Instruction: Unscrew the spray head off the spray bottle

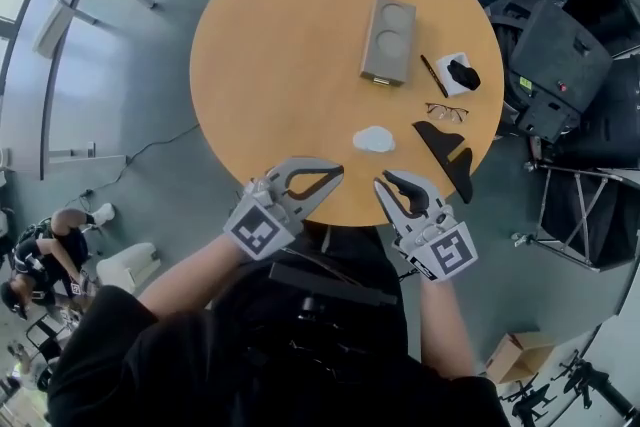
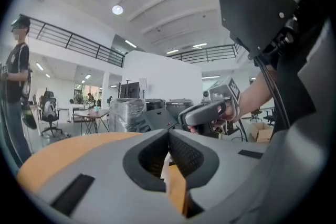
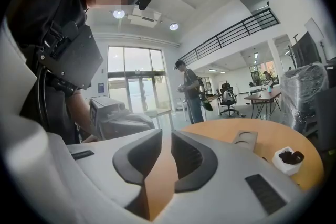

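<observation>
Both tools hover at the near edge of the round desk (image 1: 290, 45), well to the near side of the grey two-hole tray (image 1: 388, 40). The left hand-held gripper (image 1: 335, 173) is clenched with nothing in it, while the right hand-held gripper (image 1: 385, 180) is released, jaws slightly apart with bare desk showing through the gap. Between the tray and the two tips lies a whitish thing (image 1: 373, 139), too small to confirm as the spray bottle, touched by neither.

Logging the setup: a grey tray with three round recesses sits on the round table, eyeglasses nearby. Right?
No: the grey tray has two round recesses, not three, per the head view. It sits on the round table, eyeglasses nearby.
</observation>
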